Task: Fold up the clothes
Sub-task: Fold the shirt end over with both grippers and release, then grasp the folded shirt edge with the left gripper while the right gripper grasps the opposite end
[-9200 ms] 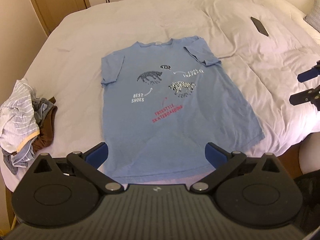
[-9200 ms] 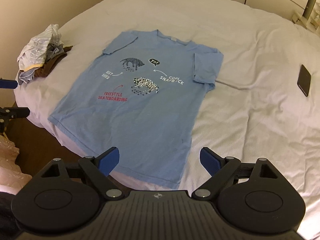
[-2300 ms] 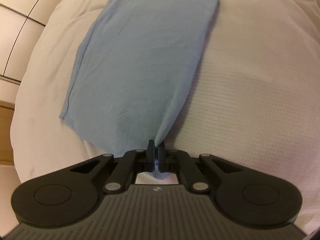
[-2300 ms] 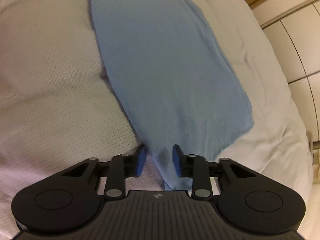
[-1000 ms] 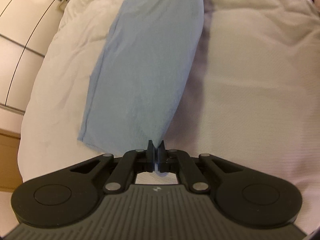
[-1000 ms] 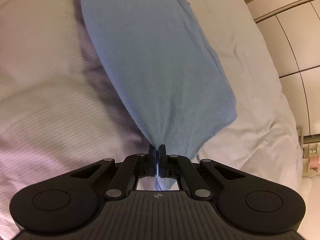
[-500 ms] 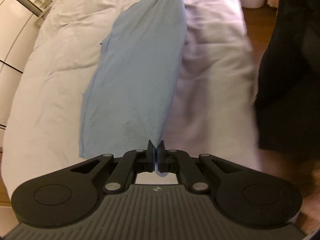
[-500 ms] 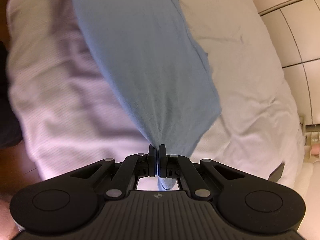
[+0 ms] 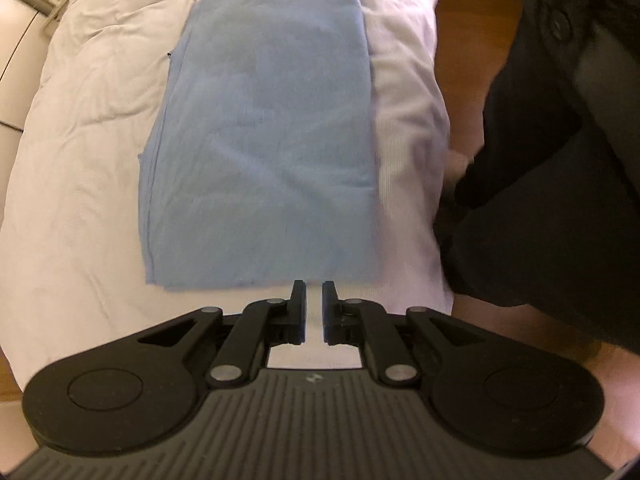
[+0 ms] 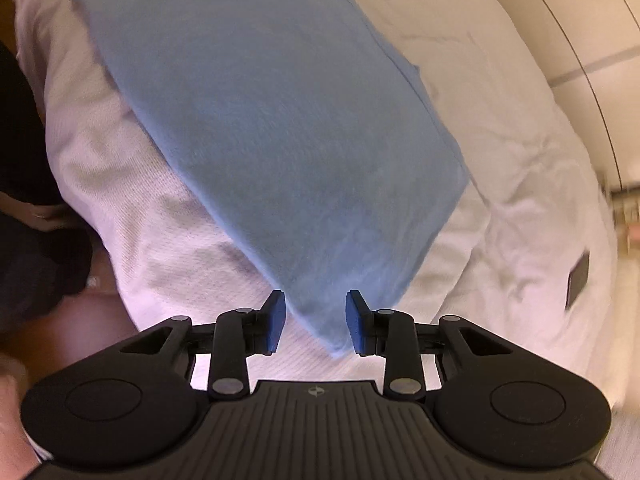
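The light blue T-shirt point(image 9: 260, 128) lies folded into a long band on the white bed, its plain side up, along the bed's edge. My left gripper point(image 9: 314, 286) sits just short of the shirt's near edge, slightly open, with nothing between its fingers. In the right wrist view the same shirt point(image 10: 280, 120) runs away from me, and its near corner lies between the fingers of my right gripper point(image 10: 316, 308), which stands open around it without pinching.
The white quilted bed cover point(image 9: 80, 140) spreads to the left. A person in dark clothing point(image 9: 552, 128) stands at the bed's edge on the right. A dark phone point(image 10: 578, 282) lies on the bed at the right. Wooden floor point(image 9: 456, 40) shows beyond the bed edge.
Both grippers were shut on the shirt's ends and holding it stretched above the bed. Now the shirt lies flat on the bed and both grippers have opened and let go.
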`<state>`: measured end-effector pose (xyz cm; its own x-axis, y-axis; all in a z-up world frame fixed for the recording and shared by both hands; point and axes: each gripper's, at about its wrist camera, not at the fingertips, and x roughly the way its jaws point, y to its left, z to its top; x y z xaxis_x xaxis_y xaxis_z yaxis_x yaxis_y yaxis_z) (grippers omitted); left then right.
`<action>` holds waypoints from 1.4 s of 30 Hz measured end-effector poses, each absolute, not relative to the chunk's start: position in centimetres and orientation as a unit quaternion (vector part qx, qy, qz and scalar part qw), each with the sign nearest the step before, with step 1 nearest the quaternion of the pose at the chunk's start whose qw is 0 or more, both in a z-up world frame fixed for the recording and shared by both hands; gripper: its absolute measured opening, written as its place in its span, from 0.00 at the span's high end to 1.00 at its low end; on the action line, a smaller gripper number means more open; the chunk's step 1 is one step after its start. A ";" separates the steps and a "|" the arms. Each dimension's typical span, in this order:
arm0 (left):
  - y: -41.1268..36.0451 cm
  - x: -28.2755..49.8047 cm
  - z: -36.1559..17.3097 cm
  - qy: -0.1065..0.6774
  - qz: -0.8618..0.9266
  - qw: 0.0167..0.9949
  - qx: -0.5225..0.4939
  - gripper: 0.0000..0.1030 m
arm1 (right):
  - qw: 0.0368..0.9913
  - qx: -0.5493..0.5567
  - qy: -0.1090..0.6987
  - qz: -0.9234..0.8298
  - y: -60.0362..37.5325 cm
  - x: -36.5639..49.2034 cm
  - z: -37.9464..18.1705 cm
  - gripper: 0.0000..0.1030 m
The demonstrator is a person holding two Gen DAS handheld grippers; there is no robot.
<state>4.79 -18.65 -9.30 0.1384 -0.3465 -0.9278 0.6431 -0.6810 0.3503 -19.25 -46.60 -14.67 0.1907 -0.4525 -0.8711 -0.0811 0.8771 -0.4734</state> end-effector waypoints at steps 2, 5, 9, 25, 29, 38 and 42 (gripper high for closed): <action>-18.3 6.2 -9.0 0.098 -0.645 0.374 0.659 0.93 | 0.742 -0.190 0.627 -0.147 -45.9 -19.5 -14.3 0.69; -18.4 8.7 -9.1 0.067 -0.643 0.369 0.668 0.75 | 0.746 -0.141 0.623 -0.188 -43.9 -19.1 -12.8 0.69; -19.8 12.7 -10.7 0.004 -0.653 0.353 0.670 0.65 | 0.755 -0.074 0.604 -0.244 -39.6 -16.8 -10.6 0.67; -23.0 21.9 -19.7 -0.260 -0.722 0.187 0.613 0.57 | 0.731 0.110 0.579 -0.344 -22.7 0.4 -9.2 0.60; -24.1 22.6 -21.0 -0.296 -0.727 0.153 0.600 0.55 | 0.741 0.110 0.573 -0.332 -20.6 3.0 -10.1 0.56; -27.8 22.7 -20.5 -0.273 -0.741 0.130 0.599 0.97 | 0.746 0.050 0.568 -0.344 -17.9 7.1 -12.6 0.42; -28.6 22.4 -20.0 -0.241 -0.754 0.127 0.598 0.97 | 0.750 0.021 0.566 -0.343 -17.0 8.6 -13.2 0.42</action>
<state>22.36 -28.62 -19.98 -0.2517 -0.4793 -0.8408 -0.0968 -0.8519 0.5146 8.62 -16.99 -13.17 0.1255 -0.4898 -0.8627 0.5375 0.7645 -0.3558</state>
